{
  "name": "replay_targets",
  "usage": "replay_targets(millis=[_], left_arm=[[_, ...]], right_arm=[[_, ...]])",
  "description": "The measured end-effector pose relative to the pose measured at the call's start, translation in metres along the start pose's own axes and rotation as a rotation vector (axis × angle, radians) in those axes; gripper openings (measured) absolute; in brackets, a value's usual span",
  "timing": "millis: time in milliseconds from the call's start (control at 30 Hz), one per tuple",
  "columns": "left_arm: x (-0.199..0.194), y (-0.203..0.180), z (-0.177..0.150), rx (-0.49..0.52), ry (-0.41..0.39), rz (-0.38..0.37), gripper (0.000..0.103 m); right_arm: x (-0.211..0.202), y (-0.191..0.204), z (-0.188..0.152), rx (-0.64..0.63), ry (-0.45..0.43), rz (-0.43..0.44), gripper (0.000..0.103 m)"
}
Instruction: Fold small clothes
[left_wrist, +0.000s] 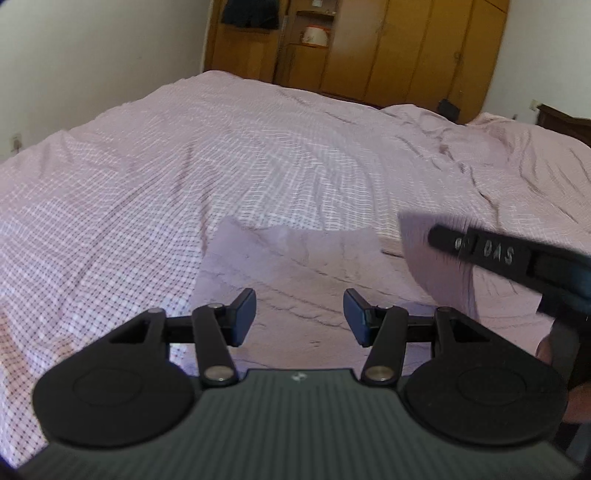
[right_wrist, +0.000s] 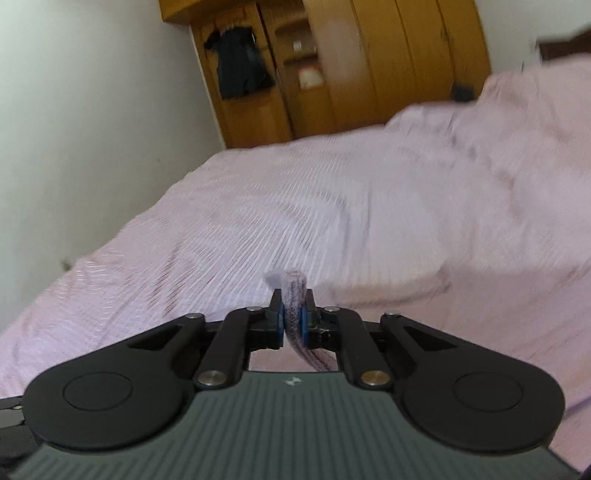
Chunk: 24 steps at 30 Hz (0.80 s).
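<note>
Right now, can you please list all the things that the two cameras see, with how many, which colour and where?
small cloth: one, pale lilac, lying on the bed, one edge lifted by the right gripper
bed cover: one, pink and white check, over the whole bed
wardrobe: one, yellow-brown wood, behind the bed
dark garment: one, black, hanging on the wardrobe
walls: white, left of the bed
left gripper: one, black, jaws open above the cloth
right gripper: one, black with blue pads, jaws shut on a cloth edge
</note>
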<state>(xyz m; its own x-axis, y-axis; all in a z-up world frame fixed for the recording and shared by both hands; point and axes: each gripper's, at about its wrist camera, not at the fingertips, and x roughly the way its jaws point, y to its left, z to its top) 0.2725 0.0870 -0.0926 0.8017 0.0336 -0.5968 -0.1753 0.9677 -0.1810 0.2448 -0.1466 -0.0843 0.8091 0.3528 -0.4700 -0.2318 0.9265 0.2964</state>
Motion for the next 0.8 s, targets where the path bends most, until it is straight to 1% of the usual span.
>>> replay_targets(millis=[33, 67, 100, 167, 233, 333, 433, 500, 667, 733, 800], left_arm=[[0.001, 0.003, 0.001, -0.013, 0.002, 0.006, 0.054], [0.001, 0.006, 0.001, -0.032, 0.003, 0.011, 0.054], [0.0, 0.008, 0.002, -0.05, 0.002, 0.011, 0.054], [-0.001, 0.01, 0.003, -0.052, -0.001, 0.005, 0.054], [-0.001, 0.008, 0.003, -0.039, 0.001, 0.01, 0.054], [-0.001, 0.005, 0.003, -0.033, 0.011, 0.003, 0.054], [0.0, 0.006, 0.002, -0.025, 0.013, 0.0, 0.054], [0.0, 0.007, 0.002, -0.03, 0.019, -0.006, 0.054], [0.0, 0.0, -0.003, 0.005, 0.041, 0.002, 0.054], [-0.003, -0.002, -0.004, 0.018, 0.031, -0.012, 0.055], [-0.004, -0.002, -0.007, 0.034, 0.016, -0.015, 0.056]], right_arm=[[0.004, 0.001, -0.003, 0.009, 0.016, 0.007, 0.014], [0.007, 0.001, -0.006, 0.024, 0.034, 0.016, 0.021], [0.011, 0.0, -0.008, 0.046, 0.051, 0.026, 0.025], [0.016, -0.004, -0.01, 0.103, 0.077, 0.057, 0.028], [0.017, -0.001, -0.012, 0.107, 0.086, 0.073, 0.029], [0.02, 0.002, -0.016, 0.075, 0.103, 0.085, 0.029], [0.024, -0.004, -0.018, 0.095, 0.121, 0.094, 0.029], [0.025, -0.007, -0.02, 0.097, 0.13, 0.086, 0.029], [0.022, -0.014, -0.028, 0.095, 0.14, 0.065, 0.029], [0.017, -0.019, -0.032, 0.094, 0.136, 0.064, 0.029], [0.008, -0.025, -0.038, 0.093, 0.107, 0.042, 0.029]])
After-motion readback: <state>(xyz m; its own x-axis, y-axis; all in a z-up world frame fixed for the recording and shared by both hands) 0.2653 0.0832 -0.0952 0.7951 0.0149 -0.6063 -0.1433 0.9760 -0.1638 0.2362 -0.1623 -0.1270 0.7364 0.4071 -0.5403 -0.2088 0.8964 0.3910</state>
